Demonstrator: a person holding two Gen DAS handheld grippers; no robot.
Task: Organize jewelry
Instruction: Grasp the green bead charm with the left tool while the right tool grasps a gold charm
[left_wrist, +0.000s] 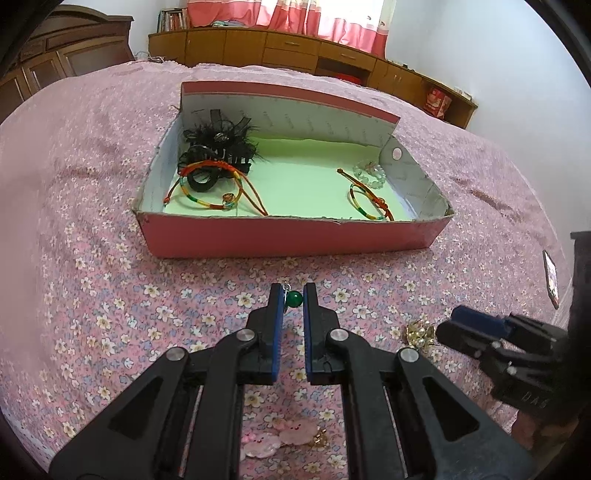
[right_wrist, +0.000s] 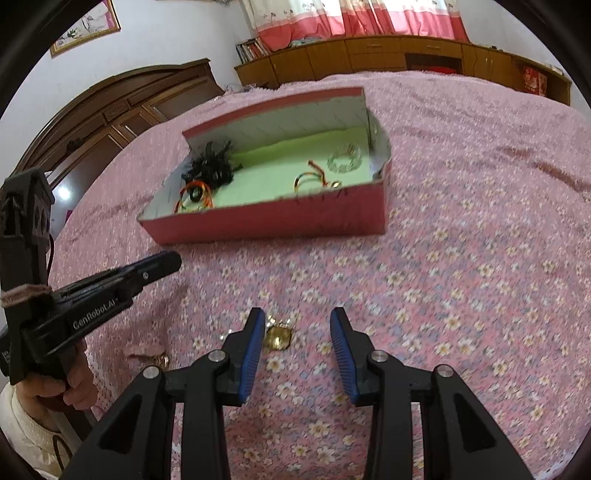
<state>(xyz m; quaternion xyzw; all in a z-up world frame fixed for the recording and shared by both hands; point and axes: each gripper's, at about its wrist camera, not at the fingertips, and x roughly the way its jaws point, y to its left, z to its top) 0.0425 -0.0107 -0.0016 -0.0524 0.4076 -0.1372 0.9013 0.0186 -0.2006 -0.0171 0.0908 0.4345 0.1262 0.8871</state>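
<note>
My left gripper (left_wrist: 293, 295), clamped on 1 small green-bead earring (left_wrist: 294, 297), faces the pink cardboard box (left_wrist: 288, 236) straight ahead, while my right gripper (right_wrist: 297, 325) gapes beside a gold brooch (right_wrist: 277, 338).

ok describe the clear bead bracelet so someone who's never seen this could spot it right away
Start at the pink box lying open on the flowered bedspread and look at its pale green floor. Go to the right end, near the side wall with the round hole. The clear bead bracelet lies there, a ring of glassy, colourless beads, unlike the multicoloured cord bracelet beside it.
</note>
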